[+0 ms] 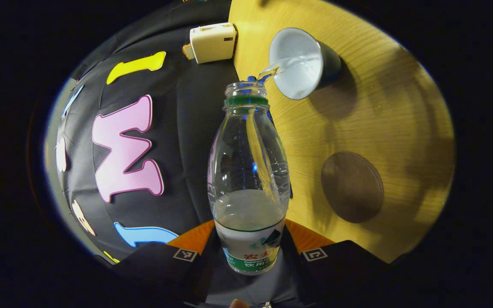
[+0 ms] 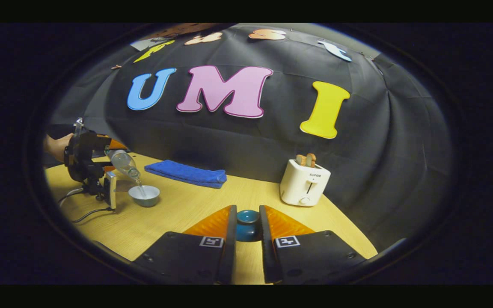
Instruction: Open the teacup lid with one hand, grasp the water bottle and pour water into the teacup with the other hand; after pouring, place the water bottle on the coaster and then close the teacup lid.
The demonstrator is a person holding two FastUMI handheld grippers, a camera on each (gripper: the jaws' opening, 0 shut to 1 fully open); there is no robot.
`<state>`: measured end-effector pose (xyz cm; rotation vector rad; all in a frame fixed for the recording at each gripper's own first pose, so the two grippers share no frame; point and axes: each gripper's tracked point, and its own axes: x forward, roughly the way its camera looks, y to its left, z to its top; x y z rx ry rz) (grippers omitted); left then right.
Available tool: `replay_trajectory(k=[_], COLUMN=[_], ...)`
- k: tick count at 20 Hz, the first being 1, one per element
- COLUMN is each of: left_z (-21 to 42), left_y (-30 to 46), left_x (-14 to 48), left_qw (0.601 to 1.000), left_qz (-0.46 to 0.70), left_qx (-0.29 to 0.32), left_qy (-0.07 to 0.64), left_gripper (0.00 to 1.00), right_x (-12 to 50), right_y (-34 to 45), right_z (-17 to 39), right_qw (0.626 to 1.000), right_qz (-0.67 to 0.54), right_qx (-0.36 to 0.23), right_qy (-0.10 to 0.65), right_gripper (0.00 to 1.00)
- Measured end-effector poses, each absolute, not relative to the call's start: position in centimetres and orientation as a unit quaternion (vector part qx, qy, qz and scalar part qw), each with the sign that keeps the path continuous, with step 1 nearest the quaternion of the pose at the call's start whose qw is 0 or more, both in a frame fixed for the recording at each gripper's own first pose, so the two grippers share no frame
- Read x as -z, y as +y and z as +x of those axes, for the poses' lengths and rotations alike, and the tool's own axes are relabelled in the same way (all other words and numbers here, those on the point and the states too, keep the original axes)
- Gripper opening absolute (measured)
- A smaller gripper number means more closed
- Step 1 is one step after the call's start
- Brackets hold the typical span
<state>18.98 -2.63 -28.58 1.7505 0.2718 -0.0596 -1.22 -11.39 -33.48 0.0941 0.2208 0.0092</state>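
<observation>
Water bottle (image 1: 248,179) tipped, clamped in left gripper (image 1: 248,252), streaming into teacup (image 1: 300,64) | right gripper (image 2: 247,229) pinching teacup lid (image 2: 247,224) | coaster (image 1: 352,187) bare

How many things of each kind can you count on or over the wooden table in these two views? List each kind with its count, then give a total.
Water bottle: 1
Teacup: 1
Teacup lid: 1
Coaster: 1
Blue towel: 1
Toaster: 1
Total: 6
</observation>
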Motion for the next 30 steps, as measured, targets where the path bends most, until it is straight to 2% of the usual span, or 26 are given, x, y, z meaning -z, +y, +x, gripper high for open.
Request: replay_trajectory(k=[14, 15, 16, 17, 18, 19, 20, 21, 22, 23, 24, 25, 28, 29, 30], left_z=[20.2, 20.3, 20.5, 20.6, 20.7, 20.8, 21.1, 21.1, 21.2, 21.3, 21.3, 21.3, 21.3, 21.2, 21.3], left_y=[-2.4, -2.5, -2.6, -2.5, -2.5, -2.5, -2.5, -2.5, -2.4, -2.3, -2.6, -2.7, -3.0, -3.2, -3.5], left_x=[27.1, 26.8, 26.6, 26.4, 26.3, 25.8, 25.6, 25.3, 25.3, 25.0, 24.9, 24.7, 24.0, 23.8, 23.8], left_qw=[0.605, 0.601, 0.597, 0.593, 0.589, 0.584, 0.58, 0.578, 0.575, 0.571, 0.567, 0.563, 0.554, 0.552, 0.549], left_qz=[0.791, 0.795, 0.798, 0.801, 0.805, 0.809, 0.812, 0.814, 0.816, 0.819, 0.822, 0.825, 0.832, 0.834, 0.836], left_qx=[0.016, 0.017, 0.018, 0.019, 0.018, 0.017, 0.016, 0.014, 0.012, 0.01, 0.008, 0.005, -0.007, -0.009, -0.009], left_qy=[0.087, 0.082, 0.076, 0.073, 0.069, 0.064, 0.06, 0.058, 0.058, 0.055, 0.051, 0.046, 0.026, 0.019, 0.013], left_gripper=[0.74, 0.74, 0.74, 0.74, 0.74, 0.74, 0.74, 0.74, 0.74, 0.73, 0.73, 0.73, 0.73, 0.73, 0.73], right_x=[33.5, 33.4, 33.5, 33.4, 33.4, 33.3, 33.3, 33.3, 33.3, 33.3, 33.4, 33.3, 33.6, 33.7, 33.7], right_y=[-11.7, -11.7, -11.8, -11.8, -11.7, -11.6, -11.6, -11.5, -11.5, -11.5, -11.4, -11.4, -11.1, -11.1, -11.2], right_z=[-0.7, -0.7, -0.7, -0.8, -0.8, -0.8, -0.9, -1.0, -1.0, -1.0, -1.0, -1.0, -1.0, -1.0, -1.1], right_qw=[0.994, 0.994, 0.994, 0.994, 0.994, 0.994, 0.994, 0.994, 0.994, 0.994, 0.994, 0.994, 0.994, 0.994, 0.994], right_qz=[0.045, 0.043, 0.042, 0.043, 0.044, 0.043, 0.043, 0.043, 0.045, 0.048, 0.051, 0.053, 0.054, 0.054, 0.054], right_qx=[-0.002, -0.003, -0.003, -0.004, -0.004, -0.004, -0.004, -0.004, -0.004, -0.003, -0.003, -0.003, -0.005, -0.005, -0.004], right_qy=[0.102, 0.101, 0.101, 0.101, 0.1, 0.1, 0.098, 0.098, 0.097, 0.097, 0.096, 0.096, 0.097, 0.097, 0.097], right_gripper=[0.24, 0.29, 0.29, 0.24, 0.24, 0.29, 0.24, 0.24, 0.29, 0.29, 0.24, 0.29, 0.29, 0.34, 0.29])
